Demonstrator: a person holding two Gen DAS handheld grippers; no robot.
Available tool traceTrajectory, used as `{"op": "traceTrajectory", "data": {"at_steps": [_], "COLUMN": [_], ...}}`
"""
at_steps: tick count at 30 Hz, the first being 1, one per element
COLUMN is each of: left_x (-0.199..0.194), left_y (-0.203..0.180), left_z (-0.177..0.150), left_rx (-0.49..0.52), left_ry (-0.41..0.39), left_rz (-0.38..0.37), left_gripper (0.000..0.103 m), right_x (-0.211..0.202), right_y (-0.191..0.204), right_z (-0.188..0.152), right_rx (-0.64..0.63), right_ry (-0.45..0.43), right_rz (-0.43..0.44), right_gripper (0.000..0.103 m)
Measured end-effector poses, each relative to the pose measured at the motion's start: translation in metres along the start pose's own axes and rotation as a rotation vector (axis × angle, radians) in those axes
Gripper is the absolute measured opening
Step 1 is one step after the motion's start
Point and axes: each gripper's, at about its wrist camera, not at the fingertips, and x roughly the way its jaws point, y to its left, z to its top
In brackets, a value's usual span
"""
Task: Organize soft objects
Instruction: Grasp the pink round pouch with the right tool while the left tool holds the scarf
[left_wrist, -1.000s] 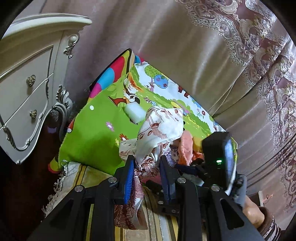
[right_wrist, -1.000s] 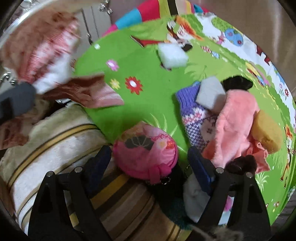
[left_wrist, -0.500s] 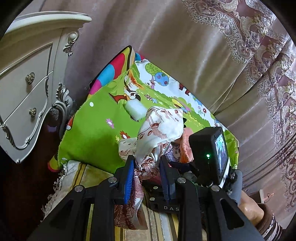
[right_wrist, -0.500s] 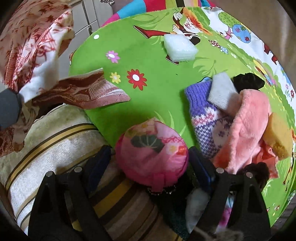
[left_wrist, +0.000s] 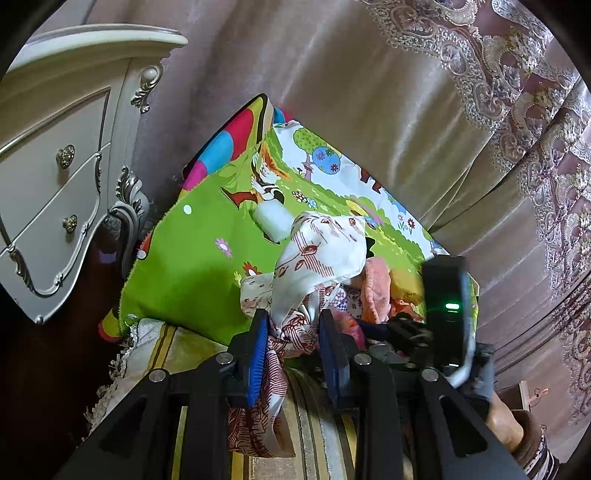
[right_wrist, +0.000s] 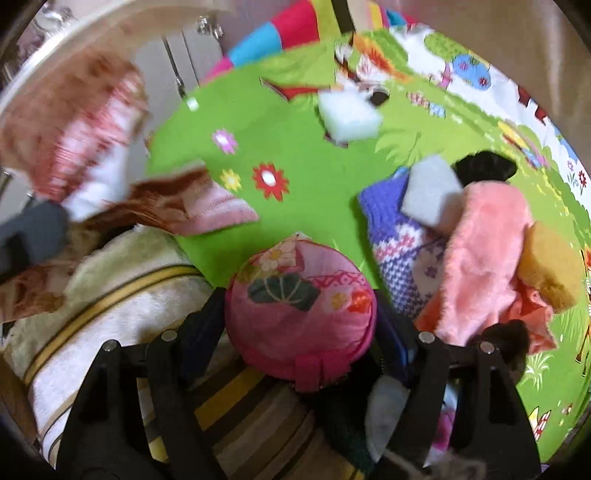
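Observation:
A white cloth with a red-brown leaf print hangs up and down through my left gripper, which is shut on it above the striped towel. The same cloth shows blurred at the upper left of the right wrist view. My right gripper points down at a round pink flowered pouch on the edge of the green play mat. Its jaws are closing, and both pads touch the pouch's sides.
A white sponge lies far out on the mat. At right is a pile: purple knit, grey pad, pink fleece, yellow sponge. A cream dresser stands left, a curtain behind.
The right gripper's jaws have drawn in from a gap on each side until they meet the pink pouch. The left gripper and its cloth have stayed put.

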Motion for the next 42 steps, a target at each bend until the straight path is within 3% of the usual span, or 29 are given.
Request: {"op": "traceTrajectory", "data": {"at_steps": [8,15,33,42], "left_x": [-0.007,-0.003,0.038,0.066], "left_y": [-0.016,-0.050,-0.165,-0.233], "left_z": [-0.001,-0.007,-0.046,-0.077], "left_rx": [0.025,0.093,0.307,0.416], "left_ry": [-0.019,-0.008,0.117,0.208], "left_rz": [-0.001,-0.027,-0.135,-0.210], "left_gripper": [0.028,0.028,0.028,0.028], "right_x": [-0.060,-0.104,-0.173,-0.204], "right_y": [-0.006,-0.025,-0.120,-0.171], "right_z": [-0.024,-0.058,-0.150,-0.209], "right_rx": [0.034,0.106,0.385,0.524], "right_ry": [-0.174,-0.274,-0.342,-0.367], "right_rz": [0.004,-0.061,-0.160,-0.282], "right_gripper": [0.078,0.078,0.078,0.078]}}
